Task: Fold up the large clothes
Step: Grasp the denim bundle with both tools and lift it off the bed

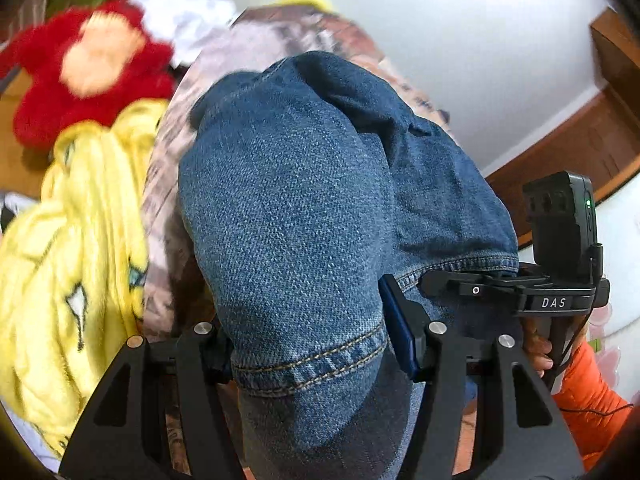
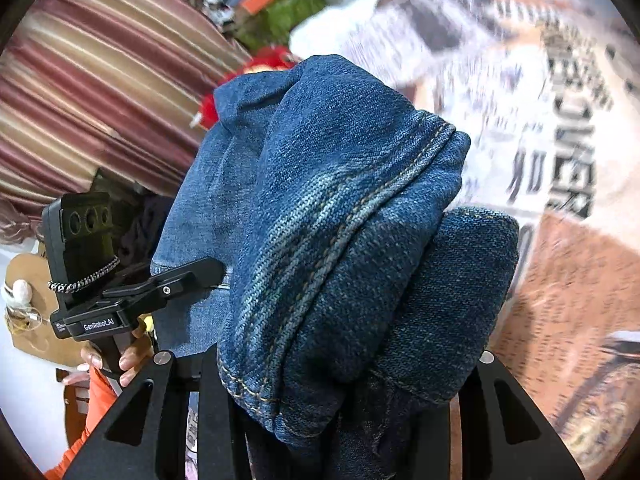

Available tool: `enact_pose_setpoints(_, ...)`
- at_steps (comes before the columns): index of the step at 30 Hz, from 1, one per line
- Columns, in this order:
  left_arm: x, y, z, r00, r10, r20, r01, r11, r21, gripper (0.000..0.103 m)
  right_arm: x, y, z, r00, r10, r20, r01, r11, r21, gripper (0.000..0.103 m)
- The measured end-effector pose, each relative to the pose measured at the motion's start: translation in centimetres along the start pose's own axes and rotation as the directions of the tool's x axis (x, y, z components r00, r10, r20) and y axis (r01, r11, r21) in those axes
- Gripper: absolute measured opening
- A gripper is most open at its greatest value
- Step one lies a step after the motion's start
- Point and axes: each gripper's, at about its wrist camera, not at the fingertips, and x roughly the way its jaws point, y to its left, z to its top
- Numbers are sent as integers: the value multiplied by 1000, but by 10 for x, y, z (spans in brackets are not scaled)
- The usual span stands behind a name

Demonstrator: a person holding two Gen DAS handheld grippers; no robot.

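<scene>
A pair of blue denim jeans (image 1: 304, 184) fills both views, held up above a patterned bed cover. My left gripper (image 1: 316, 360) is shut on a stitched hem of the jeans. My right gripper (image 2: 344, 392) is shut on another bunched, stitched edge of the jeans (image 2: 332, 208). Each gripper shows in the other's view beside the denim: the right one in the left wrist view (image 1: 560, 272), the left one in the right wrist view (image 2: 104, 280). The fingertips are mostly hidden by cloth.
A yellow garment (image 1: 76, 264), a red plush toy (image 1: 88, 68) and white cloth (image 1: 184, 20) lie at the left of the bed. The printed bed cover (image 2: 560, 160) spreads to the right. A striped curtain (image 2: 100, 92) hangs behind. A wooden frame (image 1: 580, 140) runs along the white wall.
</scene>
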Motion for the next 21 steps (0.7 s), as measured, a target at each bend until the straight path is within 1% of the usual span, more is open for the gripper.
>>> enact_pose_setpoints(4,24,16,-8,998,50,-29,-49,999,13,60,39,-20,6,998,-9,-60,10,1000,23,37)
enact_pose_setpoints(6,36,31,-12,998,59,-31,-59,998,8,64,53,-27,10,997,-13,-70,14,1000,16,38)
enact_pose_setpoints(8,44,44,-16,998,58,-31,-59,998,-20,69,61,-33,14,997,-14,-72,14,1000,7,42)
enact_pose_setpoints(10,47,50,-22,998,57,-21,-58,998,-35,79,68,-39,16,997,-16,-77,16,1000,5,47)
enact_pose_setpoints(11,50,51,-26,998,57,-16,-57,998,-41,81,69,-38,12,997,-19,-79,20,1000,9,50)
enact_pose_setpoints(12,49,50,-29,999,52,-17,-53,998,-47,82,70,-41,12,996,-24,-83,25,1000,12,51)
enact_pose_setpoints(14,51,53,-30,998,54,-12,-55,997,-50,81,68,-41,9,995,-48,-82,47,999,-23,57)
enact_pose_setpoints(16,45,44,-32,995,97,-2,-97,995,-22,81,62,-32,4,993,-99,-60,94,993,-72,61)
enact_pose_setpoints(17,40,38,-33,993,120,2,-120,993,-7,81,60,-30,4,991,-125,-51,120,988,-93,62)
enact_pose_setpoints(19,30,25,-35,982,186,18,-186,982,40,81,48,-22,2,983,-182,-29,178,976,-123,62)
enact_pose_setpoints(21,17,13,-40,967,248,51,-252,964,86,81,36,-16,0,975,-222,-11,219,968,-124,63)
